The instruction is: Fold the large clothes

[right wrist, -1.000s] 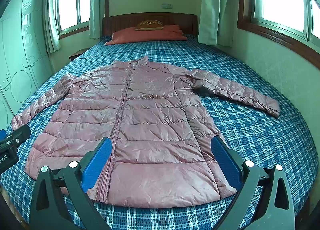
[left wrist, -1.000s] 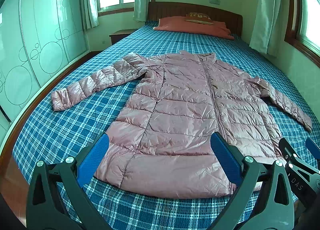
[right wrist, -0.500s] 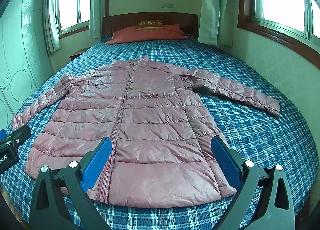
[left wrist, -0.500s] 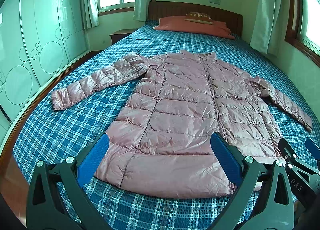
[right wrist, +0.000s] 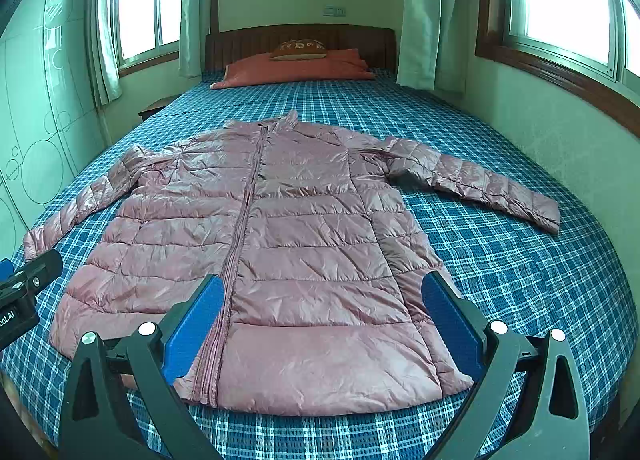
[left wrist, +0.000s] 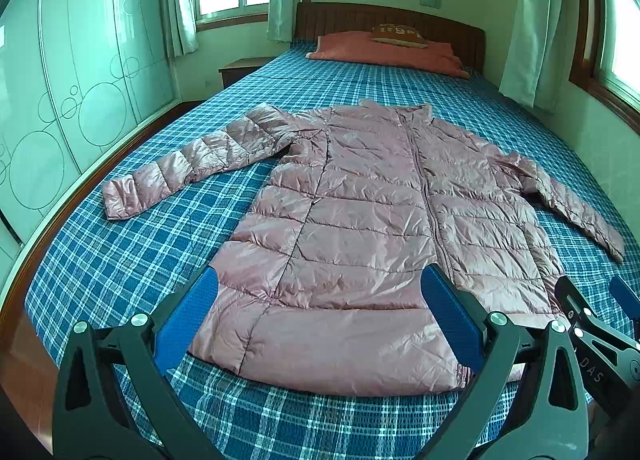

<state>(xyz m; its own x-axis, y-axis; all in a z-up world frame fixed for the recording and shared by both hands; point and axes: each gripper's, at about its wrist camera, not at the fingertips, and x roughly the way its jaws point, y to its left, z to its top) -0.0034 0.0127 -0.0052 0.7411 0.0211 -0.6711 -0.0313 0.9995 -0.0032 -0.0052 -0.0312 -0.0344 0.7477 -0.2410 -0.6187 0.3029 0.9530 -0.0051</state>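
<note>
Both grippers: black frames, silver screws, blue textured pads on fingers (left wrist: 188,324).

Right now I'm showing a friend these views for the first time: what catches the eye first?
The pink jacket spread flat, zipped, sleeves out, across the blue plaid bed. Next, both open claws, left and right, near its hem, and the red pillow by the headboard.

Pink jacket (right wrist: 280,244) flat on plaid bed (right wrist: 520,268), sleeves out; right gripper (right wrist: 320,320) jaws wide, empty.

Plaid bed (left wrist: 120,268), orange pillow (right wrist: 296,68)
</note>
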